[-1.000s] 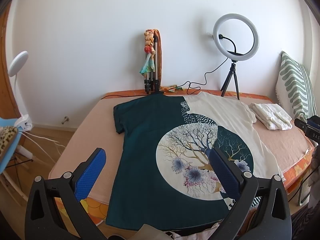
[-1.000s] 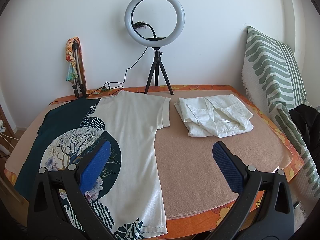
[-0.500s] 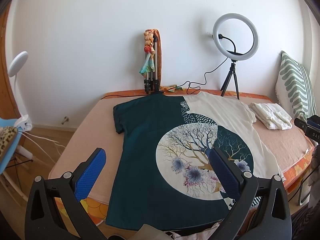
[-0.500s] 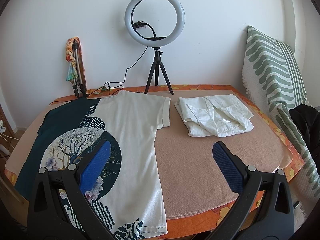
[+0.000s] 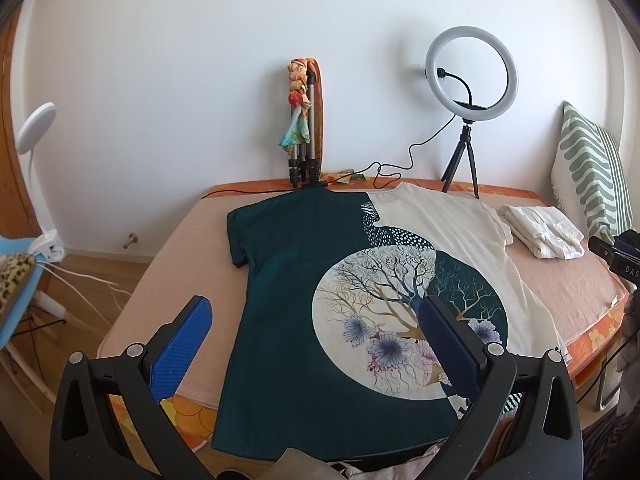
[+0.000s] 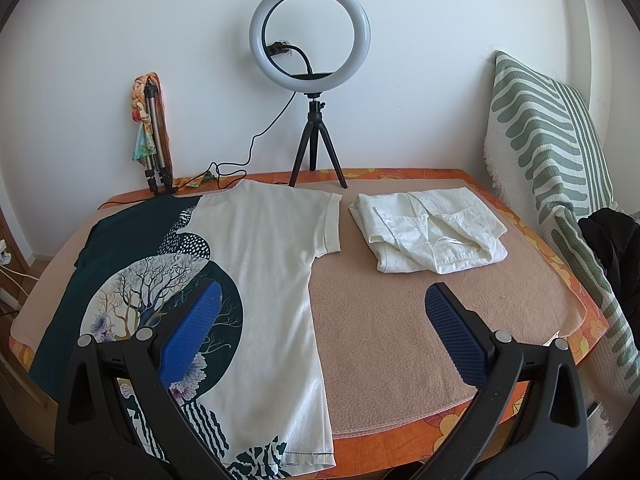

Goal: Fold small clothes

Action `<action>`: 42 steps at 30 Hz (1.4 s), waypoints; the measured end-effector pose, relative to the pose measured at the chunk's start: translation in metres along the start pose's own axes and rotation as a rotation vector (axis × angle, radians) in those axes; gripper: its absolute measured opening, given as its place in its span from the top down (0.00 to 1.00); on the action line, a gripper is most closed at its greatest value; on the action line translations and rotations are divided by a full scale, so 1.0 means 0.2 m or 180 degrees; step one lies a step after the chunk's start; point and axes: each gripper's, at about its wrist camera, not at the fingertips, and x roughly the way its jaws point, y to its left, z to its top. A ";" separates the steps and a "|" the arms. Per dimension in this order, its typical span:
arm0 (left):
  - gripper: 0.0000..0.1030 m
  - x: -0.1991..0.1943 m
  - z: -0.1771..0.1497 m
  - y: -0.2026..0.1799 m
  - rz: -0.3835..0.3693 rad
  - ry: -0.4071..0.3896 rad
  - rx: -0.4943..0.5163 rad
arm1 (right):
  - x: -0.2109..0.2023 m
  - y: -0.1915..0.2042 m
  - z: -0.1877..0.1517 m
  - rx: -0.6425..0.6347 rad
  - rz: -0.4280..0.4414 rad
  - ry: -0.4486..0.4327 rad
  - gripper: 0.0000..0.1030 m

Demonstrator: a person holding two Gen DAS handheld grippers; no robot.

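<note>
1. Far to the left, past the bed, a white lamp (image 5: pixel 35 128) stands over a blue chair (image 5: pixel 16 276).
2. The left gripper (image 5: pixel 316 332) hangs above the near end of the bed. Its two blue fingers are wide apart and hold nothing.
3. The T-shirt (image 5: pixel 304 280) lies flat and spread out on the pink blanket (image 6: pixel 420 320). Its left side is dark green and its right side is cream. A big round picture of a tree and flowers sits in the middle.
4. The bottom edge of the T-shirt reaches the near edge of the bed, and its neck points to the wall.
5. A folded tripod with a bright scarf (image 5: pixel 302 120) leans on the wall behind the T-shirt.
6. The right gripper (image 6: pixel 320 320) hangs over the right edge of the T-shirt and the bare blanket. Its blue fingers are also wide apart and hold nothing.
7. A ring light (image 6: pixel 310 32) on a small black stand sits by the wall.
8. A folded white garment (image 6: pixel 428 236) lies just beside the T-shirt's right sleeve, not touching it.
9. A green and white striped pillow (image 6: pixel 548 160) leans at the far right.
</note>
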 end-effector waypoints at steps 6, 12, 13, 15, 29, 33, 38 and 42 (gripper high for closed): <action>0.01 0.00 0.00 0.00 -0.0014 0.0005 -0.0002 | 0.00 0.00 0.00 -0.0004 -0.0001 -0.0001 0.00; 0.01 0.00 0.01 0.00 -0.0012 0.0004 0.0009 | 0.00 0.00 0.00 -0.0001 0.0002 0.0001 0.00; 0.01 0.00 0.01 0.00 -0.0012 0.0003 0.0011 | 0.00 0.00 0.00 -0.0001 0.0004 0.0002 0.00; 0.01 0.00 0.01 0.00 -0.0012 0.0003 0.0009 | 0.00 0.00 0.00 0.0000 0.0002 0.0004 0.00; 0.01 0.07 -0.07 0.15 -0.0084 0.0220 -0.0169 | 0.02 0.21 0.04 -0.0140 0.0287 -0.0006 0.00; 0.01 0.10 -0.12 0.25 -0.0201 0.0332 -0.0335 | 0.03 0.30 0.09 -0.0179 0.0545 0.0093 0.00; 0.15 0.14 -0.22 0.41 -0.0228 0.0548 -0.0580 | 0.04 0.48 0.19 -0.0311 0.0850 0.0167 0.00; 0.29 0.18 -0.31 0.52 -0.0261 0.0742 -0.0840 | 0.06 0.68 0.28 -0.0496 0.1127 0.0231 0.00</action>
